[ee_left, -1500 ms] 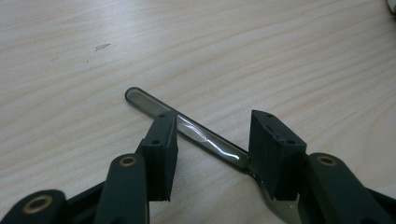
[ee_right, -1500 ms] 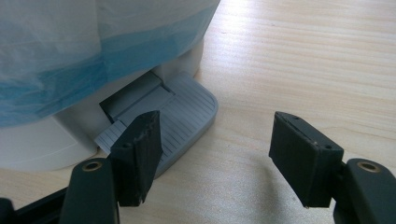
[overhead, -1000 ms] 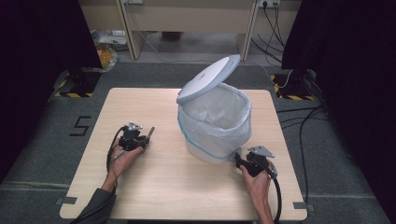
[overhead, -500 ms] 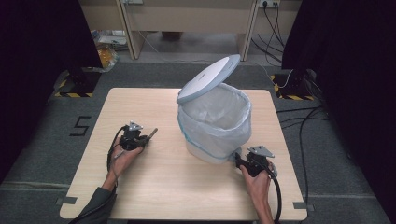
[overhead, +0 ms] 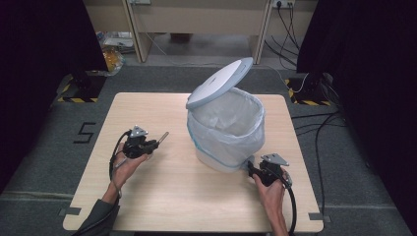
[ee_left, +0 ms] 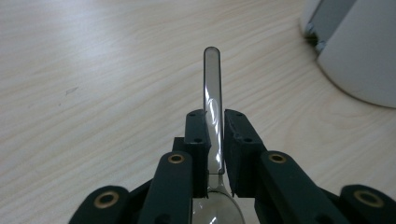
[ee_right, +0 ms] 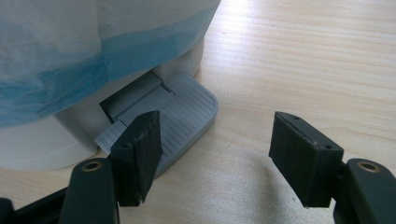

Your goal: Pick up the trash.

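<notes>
Spoon [ee_left: 212, 88]: polished metal, clamped in my left hand-held gripper [ee_left: 214, 114]. Its handle juts forward past the jaws and its bowl sits back toward the camera. It is over the bench [overhead: 172, 196], left of the pedal bin [overhead: 216, 158] and apart from it.
Handling: I judge it light and stiff, not fragile, but slick. The thin, smooth handle could pivot or slide between flat pads if I swing it fast.
Where to hold: low on the handle near the neck, as I have it, so the bowl end cannot lever it round.
Left hand-held gripper: clenched on the spoon handle, with a pad pressing each side.
Right hand-held gripper [ee_right: 219, 135]: jaws spread and grasping nothing. One jaw rests on the ribbed grey pedal [ee_right: 182, 112] at the bin's foot.
Bin: the lid [overhead: 221, 81] is tilted up and the mouth is open. The white liner [overhead: 228, 123] is folded over the rim.
Left gripper view adds: the grip itself and the reflections on the handle.
Right gripper view adds: the pedal contact and the liner's blue band.
High view adds: the raised lid, and the gap between the spoon and the bin's mouth.
</notes>
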The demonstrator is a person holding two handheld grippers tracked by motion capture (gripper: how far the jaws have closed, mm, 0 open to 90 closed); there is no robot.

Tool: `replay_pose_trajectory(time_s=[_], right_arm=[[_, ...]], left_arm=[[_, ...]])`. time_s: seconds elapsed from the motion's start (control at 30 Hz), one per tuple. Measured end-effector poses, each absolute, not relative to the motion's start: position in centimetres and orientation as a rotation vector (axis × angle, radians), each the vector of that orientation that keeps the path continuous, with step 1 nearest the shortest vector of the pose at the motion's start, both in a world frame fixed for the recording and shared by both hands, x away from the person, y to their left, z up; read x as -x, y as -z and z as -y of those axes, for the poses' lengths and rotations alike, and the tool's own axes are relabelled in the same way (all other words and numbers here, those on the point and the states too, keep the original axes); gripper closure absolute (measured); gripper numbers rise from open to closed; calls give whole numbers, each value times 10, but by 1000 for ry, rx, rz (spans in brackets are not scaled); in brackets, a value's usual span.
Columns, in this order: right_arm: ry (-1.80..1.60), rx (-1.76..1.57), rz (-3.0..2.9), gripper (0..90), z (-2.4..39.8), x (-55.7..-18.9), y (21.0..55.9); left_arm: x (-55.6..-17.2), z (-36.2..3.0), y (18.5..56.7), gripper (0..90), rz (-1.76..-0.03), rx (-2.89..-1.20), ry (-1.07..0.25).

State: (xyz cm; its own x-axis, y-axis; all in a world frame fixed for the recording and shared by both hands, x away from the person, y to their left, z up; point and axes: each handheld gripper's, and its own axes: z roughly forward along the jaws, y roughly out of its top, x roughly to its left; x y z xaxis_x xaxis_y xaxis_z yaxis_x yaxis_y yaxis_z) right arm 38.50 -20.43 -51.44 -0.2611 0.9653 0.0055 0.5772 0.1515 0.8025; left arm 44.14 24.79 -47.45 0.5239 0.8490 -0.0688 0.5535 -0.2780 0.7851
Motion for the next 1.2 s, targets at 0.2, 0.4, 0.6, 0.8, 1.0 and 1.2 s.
replay_pose_trajectory(time_s=[0.2,0.4,0.6,0.8,1.0,1.2], right_arm=[[-964,-1462,-1909,340,204,-385,514],[-964,-1461,-1908,340,204,-385,515],[-964,-1462,-1908,340,204,-385,514],[-962,-1462,-1909,340,204,-385,514],[-961,-1460,-1908,340,204,-385,514],[-962,-1461,-1909,340,204,-385,514]], left_arm=[[-423,-246,455,795,-1090,-1955,-467],[-407,-246,438,795,-1045,-1924,-463],[-393,-242,419,795,-979,-1915,-448],[-380,-234,396,795,-899,-1910,-452],[-372,-228,380,795,-845,-1896,-434],[-367,-223,370,795,-801,-1900,-433]])
